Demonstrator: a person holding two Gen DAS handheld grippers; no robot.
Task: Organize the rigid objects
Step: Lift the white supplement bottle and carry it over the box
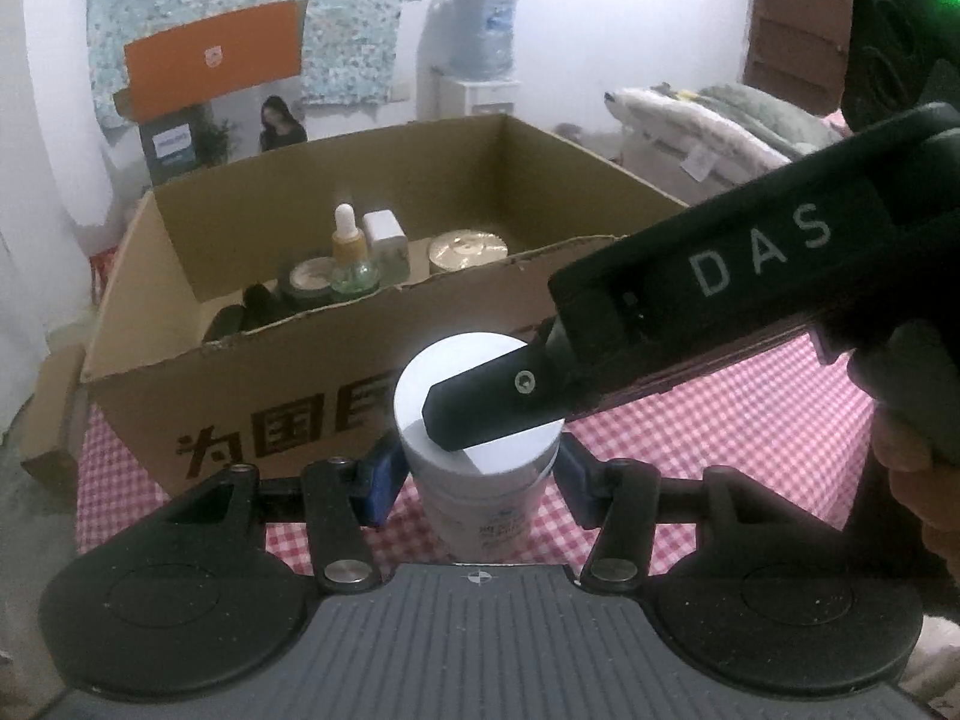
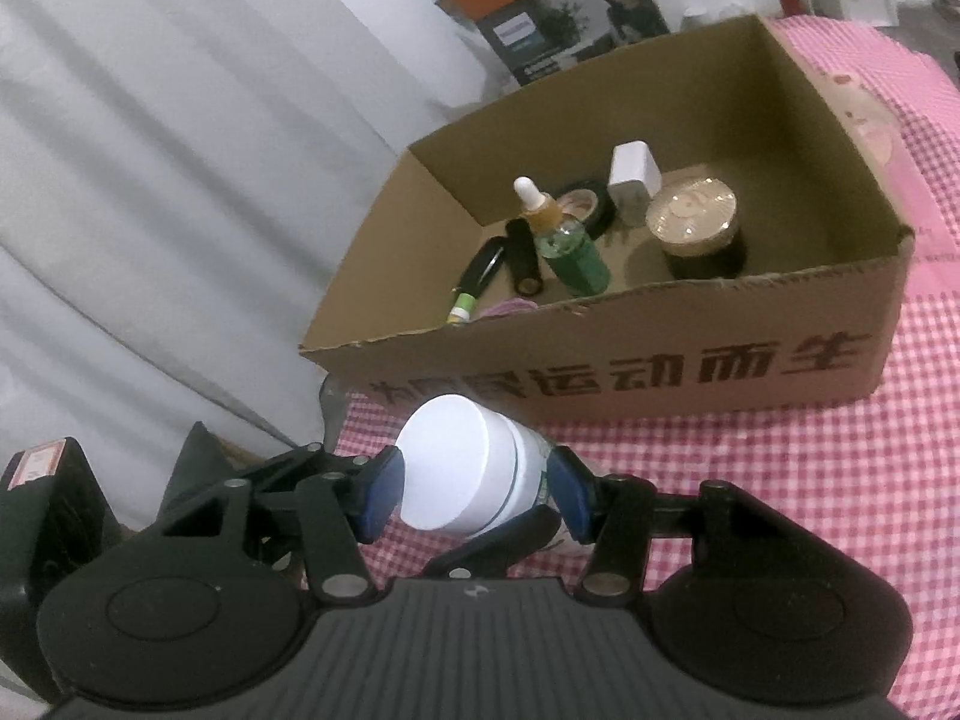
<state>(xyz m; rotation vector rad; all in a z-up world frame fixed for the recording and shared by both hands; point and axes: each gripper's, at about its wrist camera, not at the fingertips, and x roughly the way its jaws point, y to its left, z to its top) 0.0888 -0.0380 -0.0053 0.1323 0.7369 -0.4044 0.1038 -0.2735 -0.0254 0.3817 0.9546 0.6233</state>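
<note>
A white-lidded bottle (image 1: 474, 456) stands on the red checked cloth just in front of the cardboard box (image 1: 300, 396). My left gripper (image 1: 477, 474) has its blue pads against the bottle's body, below the lid. My right gripper (image 2: 474, 486) has its blue pads against the white lid (image 2: 456, 468) of the same bottle; its black finger lies across the lid top in the left wrist view (image 1: 486, 408). The box (image 2: 660, 372) holds a green dropper bottle (image 2: 564, 246), a gold-lidded jar (image 2: 696, 222), a white block (image 2: 633, 177) and dark tubes.
The checked cloth (image 2: 780, 510) covers the surface around the box. A grey curtain (image 2: 150, 210) hangs at the left. An orange and blue carton (image 1: 198, 96) and a water dispenser (image 1: 480, 30) stand behind the box.
</note>
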